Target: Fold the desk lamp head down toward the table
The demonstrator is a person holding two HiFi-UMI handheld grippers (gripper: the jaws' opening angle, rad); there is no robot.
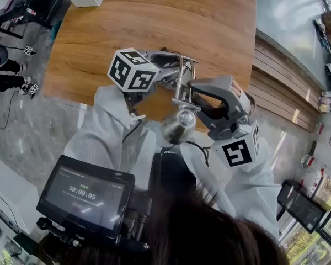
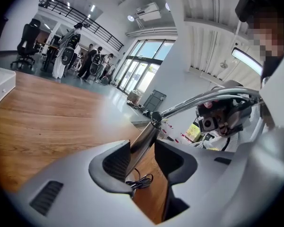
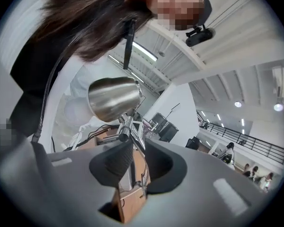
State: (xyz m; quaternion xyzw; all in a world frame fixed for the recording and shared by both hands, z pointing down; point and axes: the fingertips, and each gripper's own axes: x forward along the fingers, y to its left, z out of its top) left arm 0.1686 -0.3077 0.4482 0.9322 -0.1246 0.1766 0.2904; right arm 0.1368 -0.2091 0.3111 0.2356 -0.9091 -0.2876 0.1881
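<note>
Lamp head [image 3: 114, 98]: stiff, slick metal, top-heavy, just above R claw [image 3: 135, 162], clenched on upper arm [image 3: 136, 138]; L claw [image 2: 142, 162] released round lower arm [image 2: 145, 140].

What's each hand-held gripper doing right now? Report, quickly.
Left hand-held gripper: open, with the lamp's lower arm between its jaws, not clamped.
Right hand-held gripper: closed on the lamp's upper arm.

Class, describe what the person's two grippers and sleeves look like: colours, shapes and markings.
Both the left gripper and the right gripper are matte grey shells with two curved jaws lined with dark ribbed pads. Each carries a white cube with black square markers: the left cube, the right cube. The person wears pale, finely striped sleeves.
</note>
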